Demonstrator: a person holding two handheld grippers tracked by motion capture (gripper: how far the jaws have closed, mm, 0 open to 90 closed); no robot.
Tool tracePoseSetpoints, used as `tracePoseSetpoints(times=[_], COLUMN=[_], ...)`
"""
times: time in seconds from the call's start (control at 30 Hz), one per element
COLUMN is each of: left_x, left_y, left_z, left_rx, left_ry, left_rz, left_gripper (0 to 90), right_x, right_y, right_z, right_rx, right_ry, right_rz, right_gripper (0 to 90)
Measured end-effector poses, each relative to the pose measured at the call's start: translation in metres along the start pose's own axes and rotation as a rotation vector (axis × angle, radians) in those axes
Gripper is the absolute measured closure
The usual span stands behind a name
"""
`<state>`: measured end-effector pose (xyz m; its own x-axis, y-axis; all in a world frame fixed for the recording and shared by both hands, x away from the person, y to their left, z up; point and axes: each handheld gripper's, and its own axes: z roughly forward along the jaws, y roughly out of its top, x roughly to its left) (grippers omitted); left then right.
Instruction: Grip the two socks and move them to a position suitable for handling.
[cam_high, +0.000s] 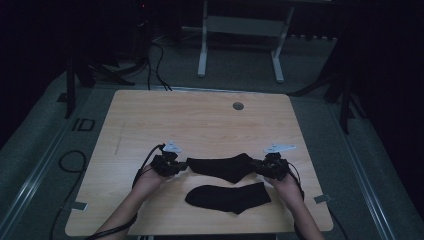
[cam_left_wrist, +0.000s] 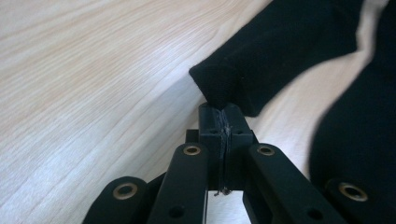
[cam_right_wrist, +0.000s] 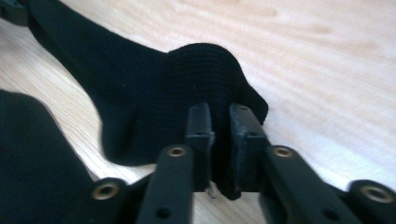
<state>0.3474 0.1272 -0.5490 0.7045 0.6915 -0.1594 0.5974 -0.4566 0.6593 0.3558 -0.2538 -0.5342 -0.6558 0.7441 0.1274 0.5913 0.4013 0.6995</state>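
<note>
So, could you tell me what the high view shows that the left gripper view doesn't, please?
High view alone: both hands, the right gripper at the far sock's other end, the near sock's whole outline, the table's edges and the floor beyond.

Left gripper view alone: the left gripper close up, jaws pinched shut on the tip of the far sock.

Both: the left gripper, the two black socks and the wooden tabletop.

Dim, murky high view; bright, soft-edged close-ups.
</note>
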Motion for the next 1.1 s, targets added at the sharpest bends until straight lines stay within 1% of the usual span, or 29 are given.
tracePoseSetpoints(times=[0.03, 0.07, 0.13, 0.17, 0.2, 0.23, 0.27, 0.3, 0.33, 0.37, 0.4, 0.43, 0.47, 0.5, 0.53, 0.57, 0.6, 0.63, 0.67, 0.7, 0.73, 0.77, 0.8, 0.83, 0.87, 0.93, 1.0, 1.1], left_x=[0.002, 0.003, 0.006, 0.006, 0.008, 0.009, 0.009, 0.009, 0.010, 0.012, 0.012, 0.012, 0.011, 0.009, 0.005, 0.005, -0.004, -0.011, -0.011, -0.014, -0.016, -0.016, -0.017, -0.017, -0.015, -0.014, -0.011, -0.012], left_y=[-0.001, -0.002, -0.004, -0.004, -0.007, -0.008, -0.008, -0.008, -0.009, -0.010, -0.010, -0.010, -0.010, -0.010, -0.008, -0.008, -0.003, 0.001, 0.001, 0.003, 0.005, 0.005, 0.007, 0.007, 0.007, 0.008, 0.010, 0.013], left_z=[0.000, 0.000, 0.000, 0.000, -0.001, -0.001, -0.001, -0.002, -0.003, -0.006, -0.008, -0.008, -0.011, -0.013, -0.015, -0.015, -0.014, -0.008, -0.008, -0.004, 0.000, 0.000, 0.013, 0.013, 0.020, 0.023, 0.028, 0.031], left_rx=[0.005, 0.010, 0.025, 0.025, 0.029, 0.029, 0.029, 0.024, 0.016, 0.000, -0.026, -0.026, -0.060, -0.087, -0.091, -0.091, -0.091, -0.079, -0.079, -0.064, -0.058, -0.058, -0.027, -0.027, -0.008, -0.004, -0.010, -0.010], left_ry=[-0.004, -0.003, 0.003, 0.003, 0.016, 0.030, 0.030, 0.039, 0.053, 0.084, 0.097, 0.097, 0.087, 0.066, 0.073, 0.073, 0.060, 0.038, 0.038, 0.032, 0.022, 0.022, 0.016, 0.016, 0.021, 0.019, 0.018, 0.022], left_rz=[-0.006, -0.012, -0.021, -0.021, -0.028, -0.022, -0.022, -0.030, -0.037, -0.057, -0.073, -0.073, -0.079, -0.073, -0.061, -0.061, -0.027, -0.001, -0.001, 0.016, 0.017, 0.017, 0.021, 0.021, 0.017, 0.014, 0.006, 0.014], left_gripper=[88.2, 87.5, 83.5, 79.4, 72.9, 69.8, 65.2, 61.4, 61.4, 56.2, 55.6, 55.7, 55.7, 57.2, 61.3, 67.0, 80.1, 83.6, 85.3, 85.3, 86.8, 87.1, 87.1, 87.2, 89.2, 89.2, 89.2, 89.2], right_x=[-0.001, -0.001, -0.003, -0.003, -0.008, -0.010, -0.010, -0.012, -0.012, -0.012, -0.013, -0.013, -0.013, -0.013, -0.013, -0.013, -0.012, -0.007, -0.007, -0.005, -0.004, -0.004, -0.002, -0.002, -0.003, -0.006, -0.009, -0.011], right_y=[-0.002, -0.003, -0.004, -0.004, -0.006, -0.007, -0.007, -0.009, -0.009, -0.011, -0.011, -0.011, -0.011, -0.010, -0.009, -0.009, -0.007, -0.002, -0.002, 0.000, 0.001, 0.001, 0.001, 0.000, -0.001, -0.004, -0.008, -0.010], right_z=[0.002, 0.003, 0.002, 0.002, 0.001, 0.001, 0.001, 0.000, 0.000, -0.001, -0.002, -0.003, -0.003, -0.004, -0.005, -0.005, -0.006, -0.004, -0.004, -0.001, 0.003, 0.003, 0.014, 0.016, 0.018, 0.020, 0.018, 0.015], right_rx=[0.019, 0.025, 0.041, 0.041, 0.047, 0.049, 0.049, 0.053, 0.053, 0.051, 0.049, 0.043, 0.043, 0.035, 0.024, 0.024, 0.015, -0.008, -0.008, -0.009, -0.004, -0.004, 0.025, 0.032, 0.039, 0.053, 0.044, 0.046], right_ry=[0.006, 0.010, 0.012, 0.012, -0.005, -0.011, -0.011, -0.018, -0.018, -0.030, -0.033, -0.031, -0.031, -0.034, -0.037, -0.037, -0.044, -0.057, -0.057, -0.055, -0.054, -0.054, -0.062, -0.065, -0.070, -0.088, -0.083, -0.105], right_rz=[-0.004, -0.005, -0.006, -0.006, 0.014, 0.019, 0.019, 0.027, 0.027, 0.029, 0.030, 0.032, 0.032, 0.030, 0.031, 0.031, 0.025, 0.008, 0.008, -0.001, -0.006, -0.006, -0.024, -0.025, -0.023, -0.020, -0.005, -0.001], right_gripper=[65.6, 62.4, 60.2, 60.2, 59.6, 59.8, 59.8, 60.7, 60.7, 60.7, 60.7, 60.8, 60.8, 62.8, 66.5, 66.5, 78.4, 89.9, 89.9, 89.9, 89.9, 89.9, 89.8, 89.8, 89.8, 89.8, 89.7, 89.8])
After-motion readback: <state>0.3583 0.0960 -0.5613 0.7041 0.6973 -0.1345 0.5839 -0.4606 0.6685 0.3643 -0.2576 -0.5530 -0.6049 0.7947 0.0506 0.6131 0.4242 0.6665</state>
